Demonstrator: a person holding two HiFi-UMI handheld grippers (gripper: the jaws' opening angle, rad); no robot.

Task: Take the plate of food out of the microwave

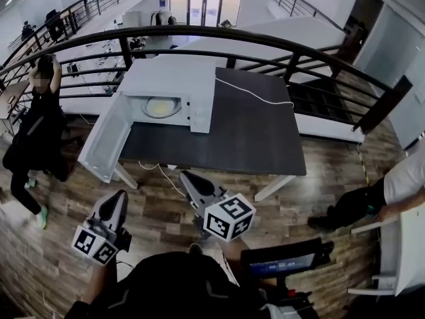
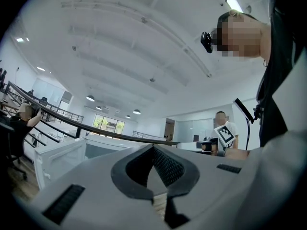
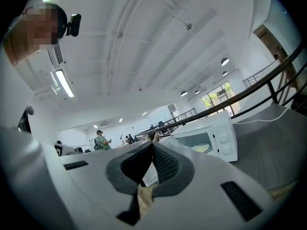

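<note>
A white microwave stands at the far left of a dark table, its door swung wide open toward me. Inside it lies a plate of yellowish food, also visible through the opening in the right gripper view as the plate. Both grippers hang low, well short of the table. My left gripper is shut with nothing in it, jaws tipped up toward the ceiling. My right gripper is shut and empty too, aimed toward the microwave.
A white cable runs across the table from the microwave. A curved black railing runs behind the table. One person stands at the left, another sits at the right by a white desk. Wooden floor lies between me and the table.
</note>
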